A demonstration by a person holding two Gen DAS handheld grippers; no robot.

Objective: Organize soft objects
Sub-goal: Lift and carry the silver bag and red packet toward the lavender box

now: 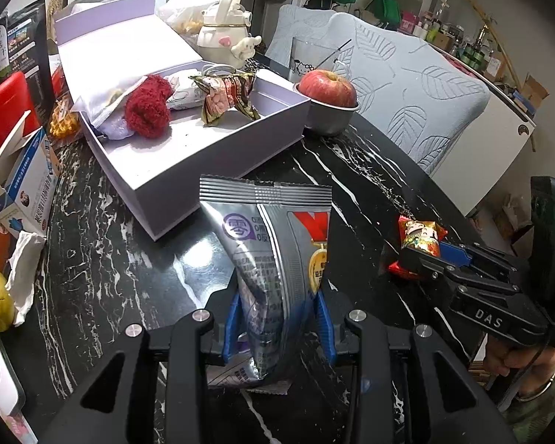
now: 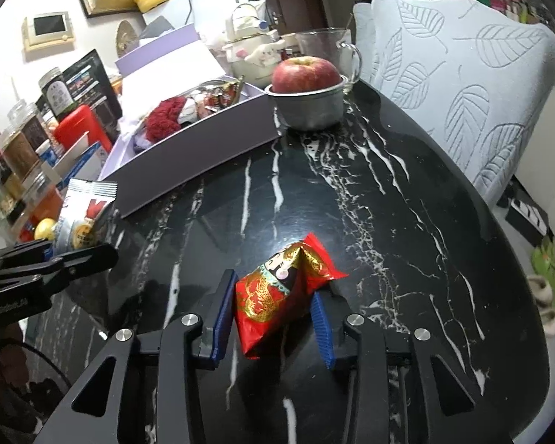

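My left gripper (image 1: 277, 318) is shut on a silver snack pouch (image 1: 273, 259) and holds it upright above the black marble table (image 1: 129, 259). The pouch also shows in the right wrist view (image 2: 81, 218). My right gripper (image 2: 273, 318) is shut on a red and gold snack packet (image 2: 277, 296), low over the table; it also shows in the left wrist view (image 1: 420, 240). The open lilac box (image 1: 188, 170) ahead holds a red knitted piece (image 1: 148, 111), a dark snack packet (image 1: 229, 96) and white soft items.
A red apple (image 1: 327, 87) sits in a metal bowl (image 1: 329, 118) right of the box. A cream kettle (image 1: 222, 33) stands behind. Cartons, jars and crumpled tissue (image 1: 26, 270) crowd the left edge. A leaf-patterned chair (image 2: 462, 92) stands at the table's far right.
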